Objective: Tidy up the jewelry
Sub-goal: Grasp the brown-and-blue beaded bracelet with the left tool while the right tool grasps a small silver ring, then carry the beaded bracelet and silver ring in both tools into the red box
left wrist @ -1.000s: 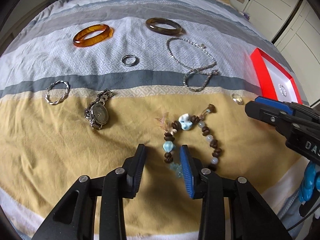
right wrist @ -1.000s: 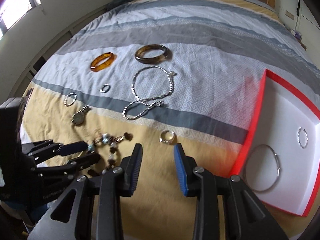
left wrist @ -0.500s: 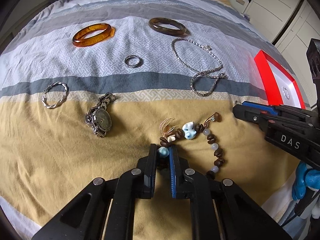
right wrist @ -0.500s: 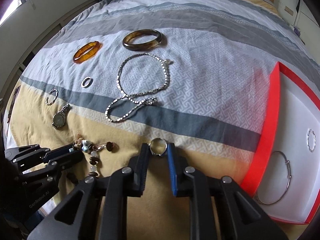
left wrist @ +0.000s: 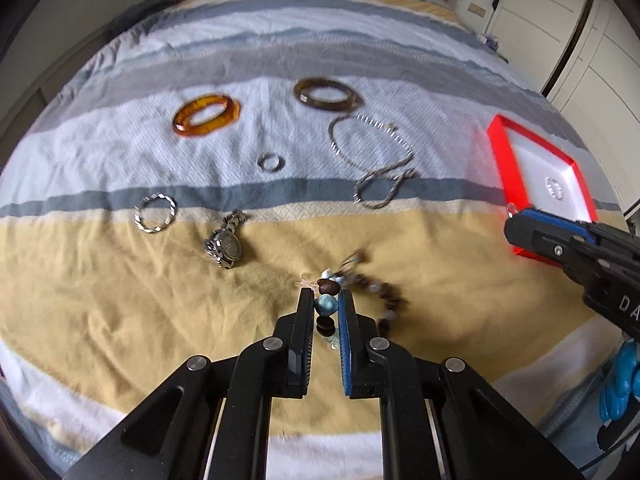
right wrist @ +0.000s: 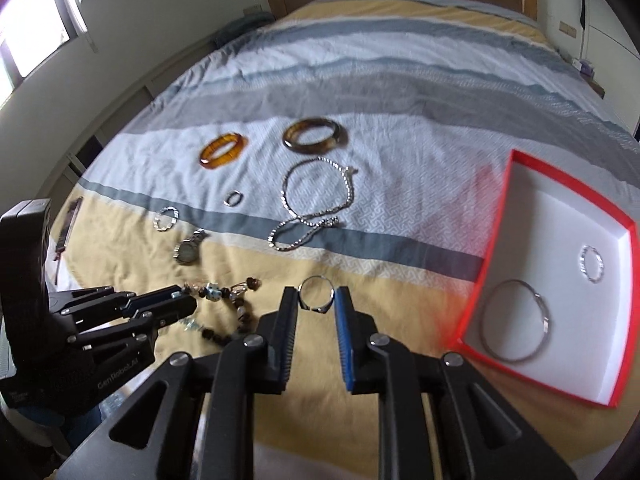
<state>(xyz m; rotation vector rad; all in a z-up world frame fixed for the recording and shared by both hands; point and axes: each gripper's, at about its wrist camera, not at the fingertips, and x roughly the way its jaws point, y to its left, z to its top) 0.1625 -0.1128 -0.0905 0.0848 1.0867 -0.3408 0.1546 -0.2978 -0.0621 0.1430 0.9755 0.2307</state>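
Observation:
My left gripper (left wrist: 325,300) is shut on a beaded bracelet (left wrist: 327,305) of brown and blue beads and holds it above the bedspread; the rest of the string hangs to the right. My right gripper (right wrist: 316,300) is shut on a silver ring (right wrist: 316,296) and holds it lifted. A red tray with a white inside (right wrist: 560,320) lies at the right with a thin bangle (right wrist: 516,320) and a small bracelet (right wrist: 591,263) in it. In the right wrist view the left gripper (right wrist: 188,300) shows at the left.
On the bed lie an amber bangle (left wrist: 206,115), a dark bangle (left wrist: 325,95), a silver chain necklace (left wrist: 376,156), a small ring (left wrist: 271,162), a twisted silver bracelet (left wrist: 155,213) and a wristwatch (left wrist: 225,242). White wardrobes stand at the right.
Both grippers closed on their pieces and have risen from the bedspread: the left lifts the beaded bracelet, the right lifts the silver ring. The views now look further across the bed.

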